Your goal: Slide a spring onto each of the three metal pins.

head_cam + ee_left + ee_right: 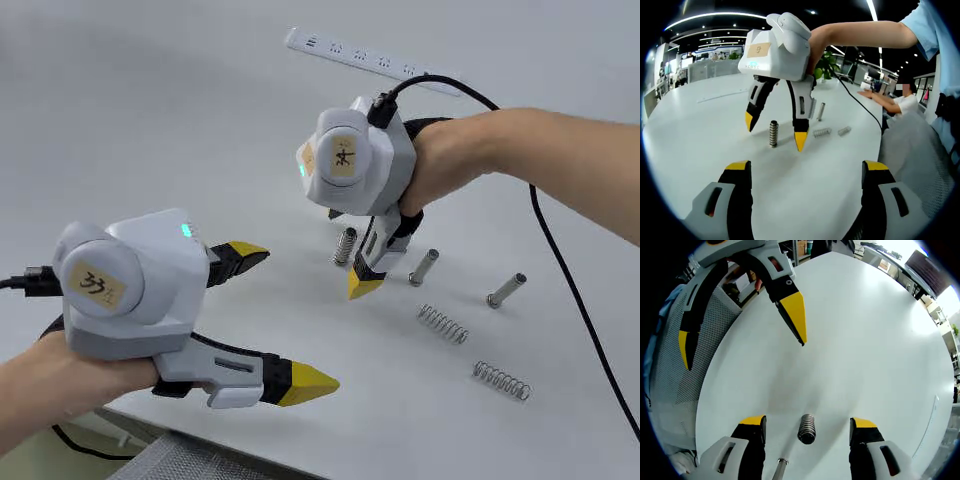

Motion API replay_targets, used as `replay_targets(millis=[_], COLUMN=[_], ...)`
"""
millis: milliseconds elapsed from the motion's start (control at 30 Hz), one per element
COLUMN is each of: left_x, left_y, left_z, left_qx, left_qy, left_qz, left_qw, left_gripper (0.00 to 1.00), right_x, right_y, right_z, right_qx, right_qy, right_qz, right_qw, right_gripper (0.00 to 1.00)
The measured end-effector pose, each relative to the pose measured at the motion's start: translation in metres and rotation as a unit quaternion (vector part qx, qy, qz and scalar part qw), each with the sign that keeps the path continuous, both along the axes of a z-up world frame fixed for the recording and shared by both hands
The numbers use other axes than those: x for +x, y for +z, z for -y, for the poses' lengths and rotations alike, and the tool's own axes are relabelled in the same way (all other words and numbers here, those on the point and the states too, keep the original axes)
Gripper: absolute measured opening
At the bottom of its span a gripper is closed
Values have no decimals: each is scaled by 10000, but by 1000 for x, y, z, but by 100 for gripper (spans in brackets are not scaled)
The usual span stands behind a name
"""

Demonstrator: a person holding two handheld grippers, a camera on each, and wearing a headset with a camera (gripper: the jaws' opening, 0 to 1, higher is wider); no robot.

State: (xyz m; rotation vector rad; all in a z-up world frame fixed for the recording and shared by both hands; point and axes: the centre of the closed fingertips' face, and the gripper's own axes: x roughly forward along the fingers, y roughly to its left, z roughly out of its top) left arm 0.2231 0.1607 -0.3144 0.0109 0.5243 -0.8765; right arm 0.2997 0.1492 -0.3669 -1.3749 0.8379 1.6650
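The right hand (440, 160) reaches in from the right side with a bent wrist and holds the right gripper (807, 421) pointing steeply down at the table (150, 130). Its jaws stand moderately apart, one on each side of the upright spring (345, 245). In the left gripper view and the right gripper view there is a small gap between this spring and each yellow tip, so the jaws hold nothing. The upright spring stands on the table near the middle of the scene; I cannot tell clearly if a pin is inside it.

The left hand (60, 375) is at the near left, low over the table edge. It holds the left gripper (280, 316) almost level, pointing to the right and away, toward the right gripper. Its jaws are spread wide and hold nothing; they are well apart from the spring.

To the right of the upright spring, a lying pin (424, 267) rests on the table, and a second lying pin (506, 290) is further right. Nearer than these pins are a loose spring (442, 324) and a second loose spring (501, 381), both on their sides. A black cable (560, 270) runs from the right gripper down the right side, and a white power strip (370, 58) lies at the far side.
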Motion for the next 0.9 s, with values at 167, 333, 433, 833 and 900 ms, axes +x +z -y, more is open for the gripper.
replay_targets(millis=[167, 333, 433, 833, 900], left_x=[0, 0, 0, 0, 0], left_y=[1, 3, 4, 9, 10], left_z=[0, 0, 0, 2, 3], left_qx=[7, 4, 4, 39, 45], left_qy=[-10, -17, -21, -39, -51], left_qz=[23, 56, 66, 104, 110], left_qw=[10000, 10000, 10000, 9999, 9999], left_gripper=[90, 90, 90, 89, 89], right_x=[3, 4, 4, 4, 4], right_y=[1, 3, 4, 15, 18], right_z=[-1, 0, 2, 6, 7], right_qx=[98, 200, 242, 502, 570], right_qy=[-61, -144, -176, -409, -471], right_qz=[75, 129, 143, 132, 135], right_qw=[9999, 9996, 9994, 9978, 9972], right_gripper=[88, 99, 99, 99, 99])
